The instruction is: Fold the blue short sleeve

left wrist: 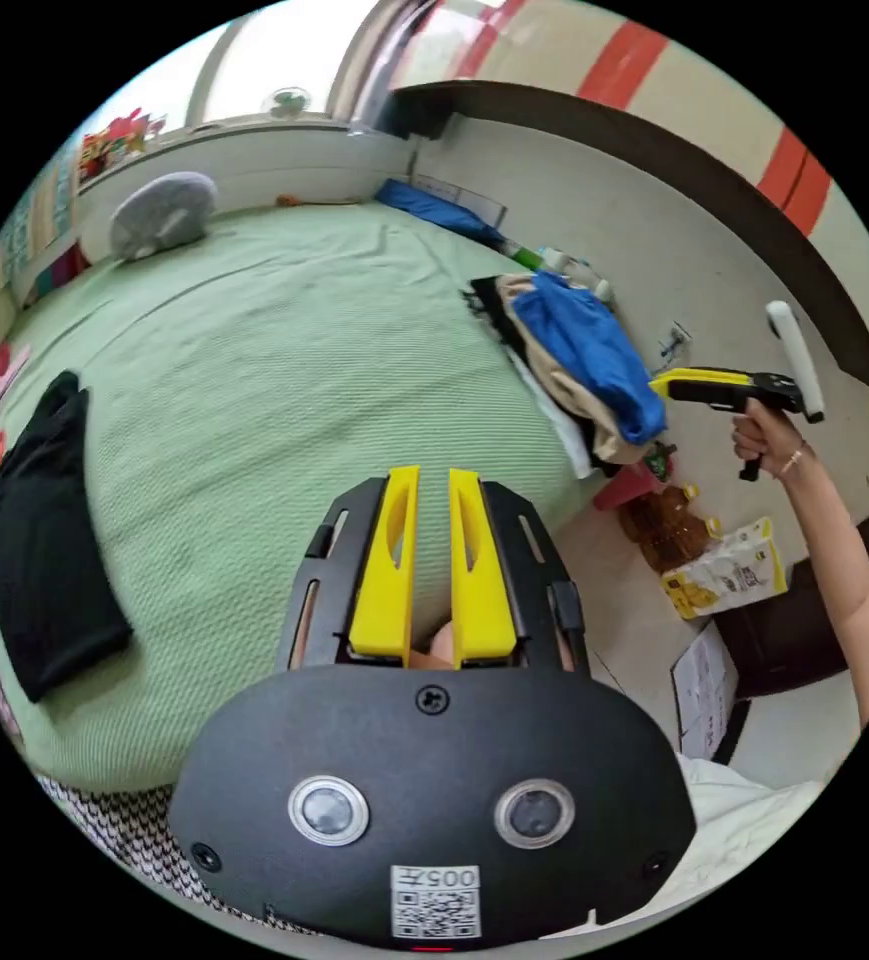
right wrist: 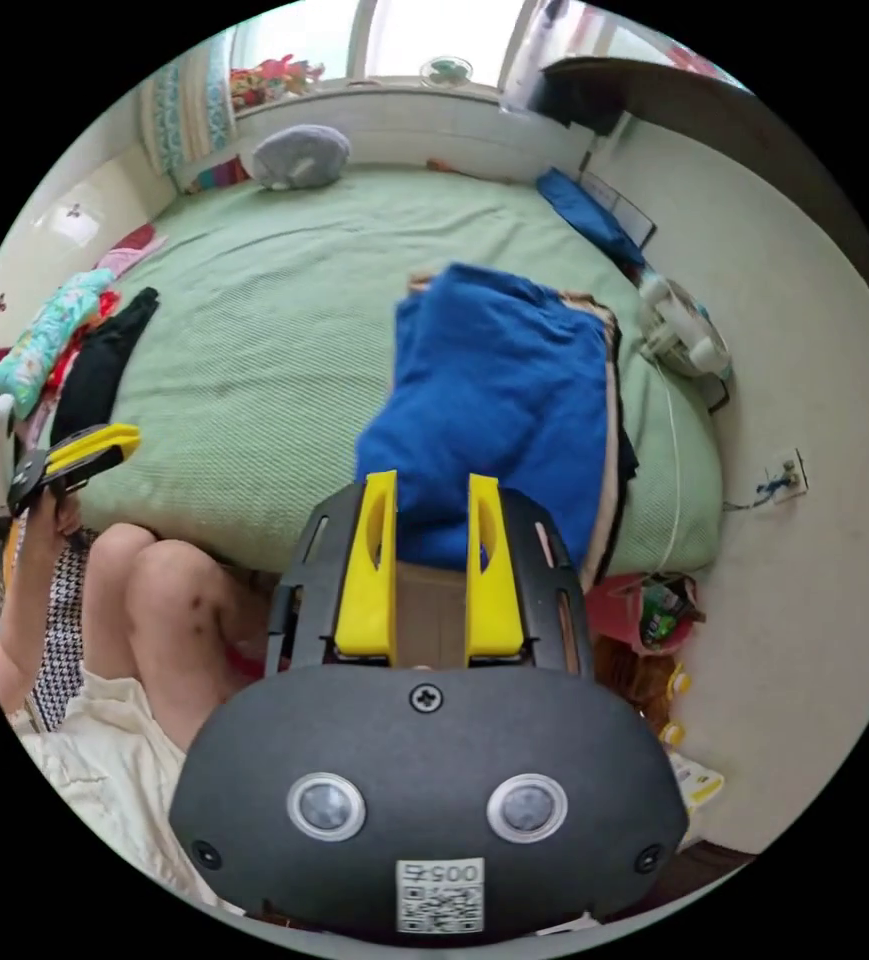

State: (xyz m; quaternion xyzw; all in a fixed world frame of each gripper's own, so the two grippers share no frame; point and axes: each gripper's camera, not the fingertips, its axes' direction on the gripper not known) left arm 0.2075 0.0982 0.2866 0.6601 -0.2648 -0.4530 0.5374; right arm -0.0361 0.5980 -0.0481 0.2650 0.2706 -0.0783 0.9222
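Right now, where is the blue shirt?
The blue shirt lies on top of a pile of clothes at the edge of the green bed, just ahead of the right claw.

The wide green quilted bed [left wrist: 284, 340] lies mostly bare through its middle. A folded black garment [left wrist: 44, 560] blocks one edge; a heaped pile topped by crumpled blue cloth [right wrist: 499, 400] crowds the opposite edge.

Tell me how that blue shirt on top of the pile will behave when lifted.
The blue shirt looks soft and rumpled, so it will likely droop and unfold. It lies on the clothes pile at the bed edge, so pulling might drag those along.
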